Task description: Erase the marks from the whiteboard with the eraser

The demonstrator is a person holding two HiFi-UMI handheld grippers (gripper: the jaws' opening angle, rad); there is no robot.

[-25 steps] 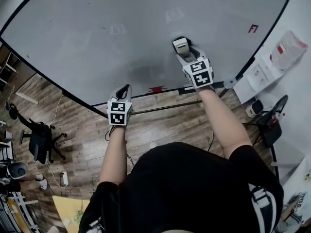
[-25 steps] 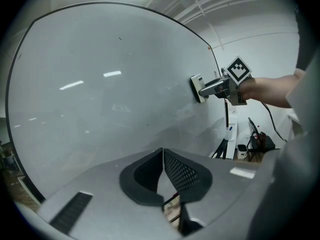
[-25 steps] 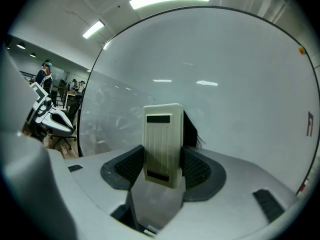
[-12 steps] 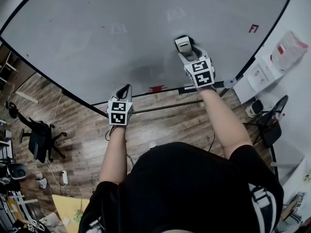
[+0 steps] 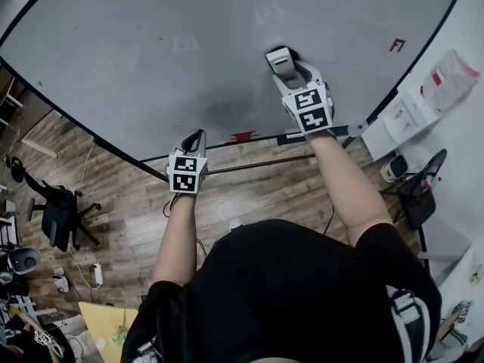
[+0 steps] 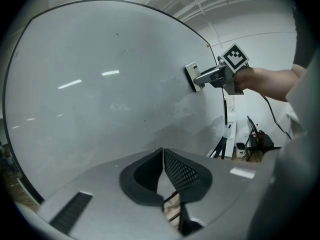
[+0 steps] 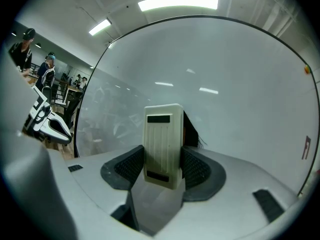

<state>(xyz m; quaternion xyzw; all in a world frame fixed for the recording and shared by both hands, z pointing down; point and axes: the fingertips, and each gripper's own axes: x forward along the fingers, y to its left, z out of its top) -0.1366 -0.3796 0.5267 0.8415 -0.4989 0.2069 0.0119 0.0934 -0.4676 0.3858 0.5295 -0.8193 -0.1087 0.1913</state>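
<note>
Right tool clamped on the cream eraser, one jaw on each side. Eraser pressed flat against the whiteboard, right of centre. Left tool holds nothing, tips together, near the board's lower edge. Small red mark near the board's right edge, well apart from the eraser.

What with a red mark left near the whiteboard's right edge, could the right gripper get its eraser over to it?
Probably yes: the right gripper holds the eraser against the whiteboard, and only bare board lies between it and the red mark.
</note>
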